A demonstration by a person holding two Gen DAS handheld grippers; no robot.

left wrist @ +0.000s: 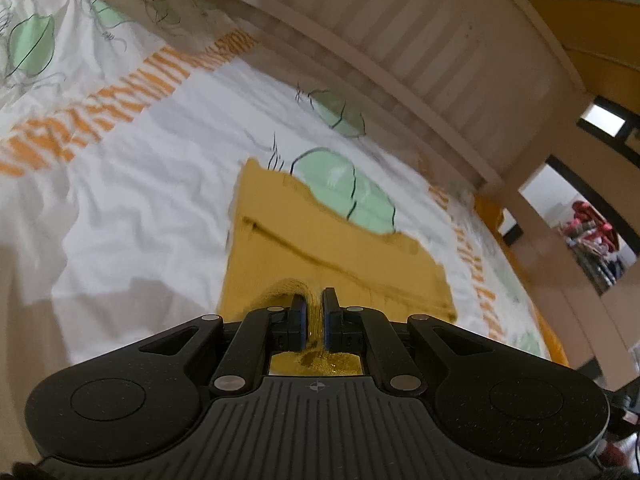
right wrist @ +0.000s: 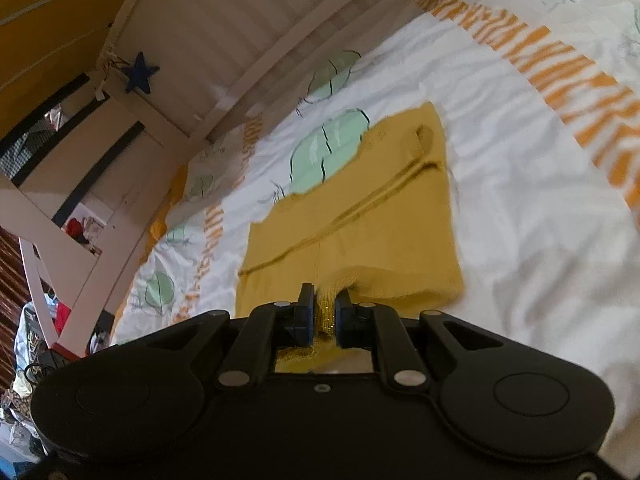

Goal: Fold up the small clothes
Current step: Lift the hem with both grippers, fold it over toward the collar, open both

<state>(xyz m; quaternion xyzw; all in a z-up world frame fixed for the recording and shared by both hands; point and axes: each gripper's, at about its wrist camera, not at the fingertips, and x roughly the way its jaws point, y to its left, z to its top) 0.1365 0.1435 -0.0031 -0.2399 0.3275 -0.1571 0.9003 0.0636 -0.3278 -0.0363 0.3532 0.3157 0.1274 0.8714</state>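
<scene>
A small mustard-yellow knit garment point(left wrist: 320, 240) lies spread on a white bedspread with green and orange prints; it also shows in the right wrist view point(right wrist: 360, 208). My left gripper point(left wrist: 315, 300) is shut on the garment's near edge, with yellow fabric pinched between its jaws. My right gripper point(right wrist: 325, 300) is shut on another part of the same near edge, a bunched fold of knit between its jaws. The far part of the garment lies flat with a seam running across it.
The bedspread point(left wrist: 120, 200) covers the bed. A white slatted bed rail point(left wrist: 420, 40) runs along the far side; it also shows in the right wrist view point(right wrist: 240, 20) with a blue star point(right wrist: 140, 73) hung on it. Cluttered floor lies beyond the bed's left edge point(right wrist: 40, 320).
</scene>
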